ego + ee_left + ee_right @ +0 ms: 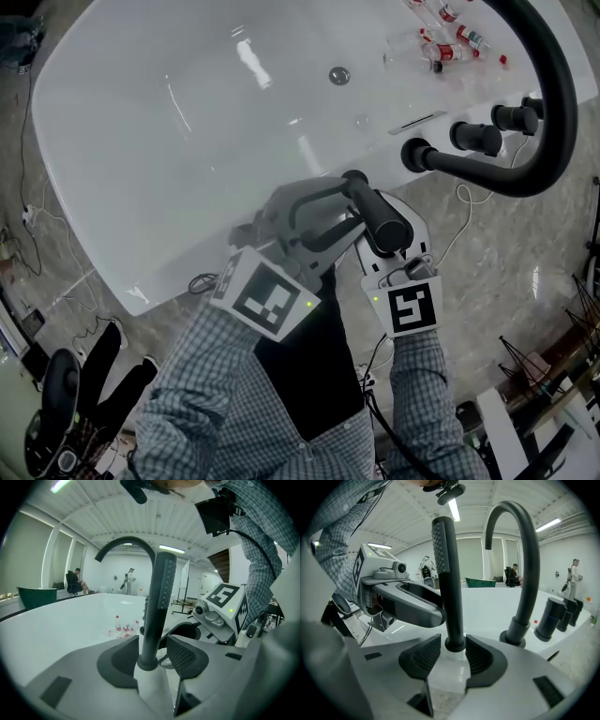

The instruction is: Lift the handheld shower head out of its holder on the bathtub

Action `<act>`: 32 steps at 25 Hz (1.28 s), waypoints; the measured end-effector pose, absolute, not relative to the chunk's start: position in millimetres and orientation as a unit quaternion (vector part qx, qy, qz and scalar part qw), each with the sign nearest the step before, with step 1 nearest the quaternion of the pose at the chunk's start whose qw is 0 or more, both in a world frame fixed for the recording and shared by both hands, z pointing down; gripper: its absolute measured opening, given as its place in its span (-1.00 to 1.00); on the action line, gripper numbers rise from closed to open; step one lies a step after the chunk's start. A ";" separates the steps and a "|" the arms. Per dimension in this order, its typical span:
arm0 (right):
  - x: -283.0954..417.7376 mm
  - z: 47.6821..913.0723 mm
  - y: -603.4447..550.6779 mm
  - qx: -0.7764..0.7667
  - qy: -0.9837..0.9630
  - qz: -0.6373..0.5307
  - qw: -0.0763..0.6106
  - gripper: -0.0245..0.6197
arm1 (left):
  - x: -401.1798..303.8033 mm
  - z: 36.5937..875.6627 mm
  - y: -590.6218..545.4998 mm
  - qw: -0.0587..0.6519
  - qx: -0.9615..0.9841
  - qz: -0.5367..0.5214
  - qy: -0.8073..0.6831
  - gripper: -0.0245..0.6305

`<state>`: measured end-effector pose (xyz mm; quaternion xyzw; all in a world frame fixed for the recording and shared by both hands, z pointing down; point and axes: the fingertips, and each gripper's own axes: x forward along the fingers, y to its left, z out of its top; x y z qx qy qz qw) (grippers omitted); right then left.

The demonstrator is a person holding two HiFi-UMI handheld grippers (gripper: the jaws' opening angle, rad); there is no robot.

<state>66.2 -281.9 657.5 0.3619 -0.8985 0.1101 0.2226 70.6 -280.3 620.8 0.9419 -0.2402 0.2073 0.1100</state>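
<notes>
Slim matte-black handheld shower head (373, 214) standing upright mid-frame, left hand-held gripper (154, 654) and right hand-held gripper (452, 654) straddling it, jaws wide

Head view: base of the shower head (375, 211) hidden between left claw (339, 208) and right claw (386, 234); faucet arch (559, 94), beyond them, cut off by the top edge.

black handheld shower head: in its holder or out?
In. The black stick-shaped handheld shower head stands upright, its foot seated in the round black holder on the white bathtub rim.
</notes>
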 end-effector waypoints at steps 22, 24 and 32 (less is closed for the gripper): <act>56.0 670.2 -295.3 0.313 -0.913 0.052 0.255 -0.52 | 82.0 623.1 -288.6 0.058 0.955 0.213 -0.195 -0.51; 55.1 668.9 -295.4 0.314 -0.913 0.052 0.257 -0.52 | 80.7 622.1 -289.0 0.061 0.955 0.214 -0.194 -0.51; 55.3 648.9 -295.2 0.319 -0.914 0.046 0.245 -0.52 | 81.8 603.6 -288.4 0.053 0.957 0.212 -0.189 -0.51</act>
